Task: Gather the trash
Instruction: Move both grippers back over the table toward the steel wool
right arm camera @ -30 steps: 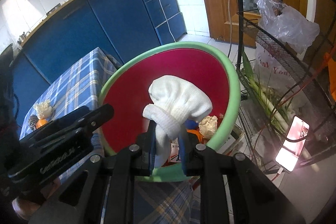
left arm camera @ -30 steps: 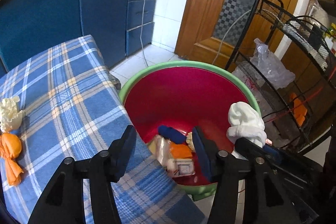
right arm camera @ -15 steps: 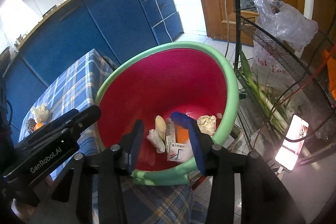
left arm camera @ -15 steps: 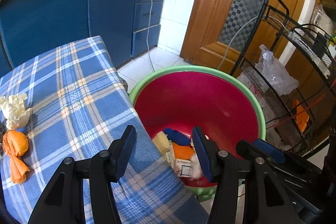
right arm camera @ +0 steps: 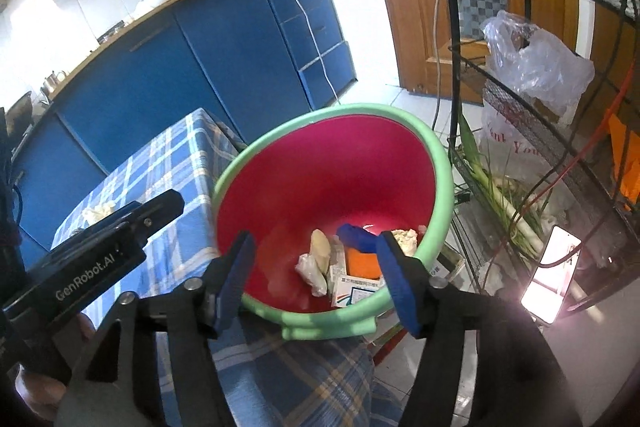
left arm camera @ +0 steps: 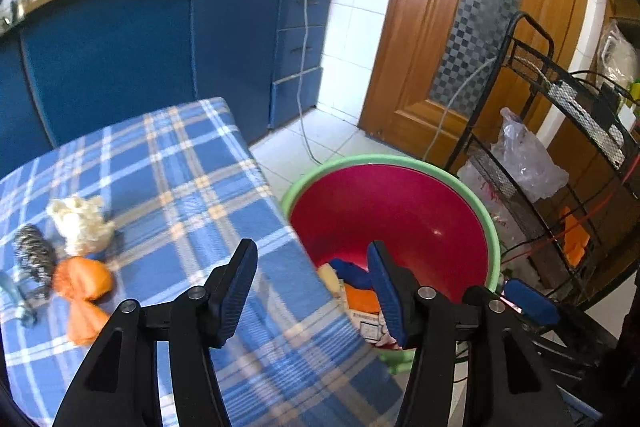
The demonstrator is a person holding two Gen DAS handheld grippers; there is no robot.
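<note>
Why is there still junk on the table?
Three scraps still lie on the checked tablecloth: a cream wad, an orange wad and a striped bundle. The red bin holds the rest.

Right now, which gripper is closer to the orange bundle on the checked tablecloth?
Left. The left gripper hangs over the cloth beside the orange bundle; the right gripper is over the red bin, off the table's end.
</note>
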